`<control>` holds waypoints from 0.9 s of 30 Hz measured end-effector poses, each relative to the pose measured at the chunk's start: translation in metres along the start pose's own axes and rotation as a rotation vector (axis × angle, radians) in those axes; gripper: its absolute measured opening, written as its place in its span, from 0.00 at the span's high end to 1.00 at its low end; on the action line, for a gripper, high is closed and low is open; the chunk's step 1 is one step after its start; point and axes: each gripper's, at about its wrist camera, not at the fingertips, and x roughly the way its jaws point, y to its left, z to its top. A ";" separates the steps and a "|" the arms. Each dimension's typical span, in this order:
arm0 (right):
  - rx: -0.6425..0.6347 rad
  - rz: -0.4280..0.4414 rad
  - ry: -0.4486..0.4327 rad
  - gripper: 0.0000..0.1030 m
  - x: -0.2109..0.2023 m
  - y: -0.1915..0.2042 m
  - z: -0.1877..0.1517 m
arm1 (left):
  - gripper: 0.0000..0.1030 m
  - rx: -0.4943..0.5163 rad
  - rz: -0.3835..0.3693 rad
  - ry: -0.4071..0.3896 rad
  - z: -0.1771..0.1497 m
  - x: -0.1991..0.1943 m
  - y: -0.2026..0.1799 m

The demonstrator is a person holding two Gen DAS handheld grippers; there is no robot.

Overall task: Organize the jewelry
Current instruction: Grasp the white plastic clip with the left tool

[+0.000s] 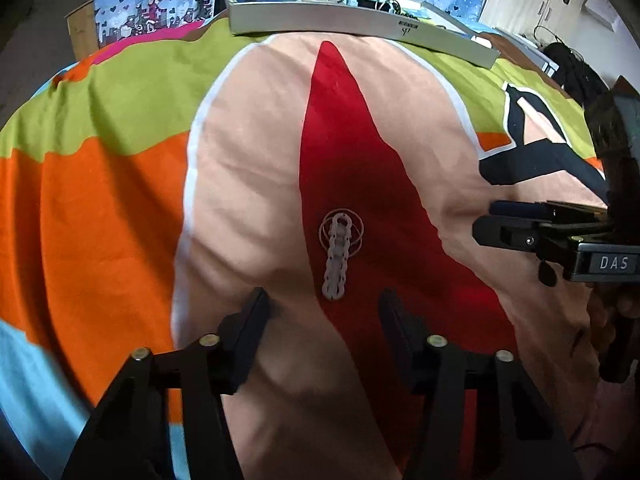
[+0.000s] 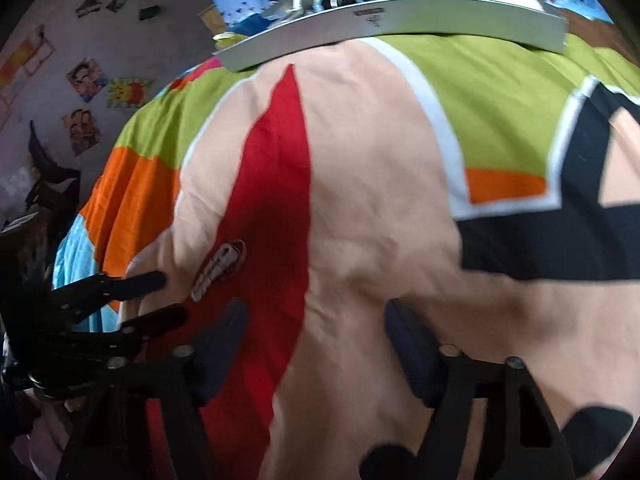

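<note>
A silver chain bracelet (image 1: 335,268) lies straight on the red patch of a colourful bedspread (image 1: 248,168), its far end resting over thin wire hoops (image 1: 352,226). My left gripper (image 1: 323,302) is open, its fingertips on either side of the bracelet's near end, just short of it. The right wrist view has the same bracelet (image 2: 214,266) at the left, with the left gripper (image 2: 168,298) beside it. My right gripper (image 2: 316,312) is open with nothing in it, over peach fabric to the right of the bracelet. It also enters the left wrist view as the right gripper (image 1: 486,220) at the right edge.
A flat white box (image 1: 360,20) holding several small items lies at the bed's far edge, also seen as the white box (image 2: 400,20). The bedspread (image 2: 380,200) is wrinkled. A wall with posters (image 2: 86,80) is at the left and dark cables (image 1: 568,60) at the far right.
</note>
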 end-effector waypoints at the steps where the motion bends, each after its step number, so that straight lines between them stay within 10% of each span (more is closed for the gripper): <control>1: -0.011 0.010 0.001 0.40 0.003 0.001 0.002 | 0.61 -0.001 -0.002 0.005 0.001 0.004 0.001; 27: -0.253 0.072 0.028 0.69 0.053 0.044 0.019 | 0.91 -0.039 0.037 -0.007 0.003 0.023 0.015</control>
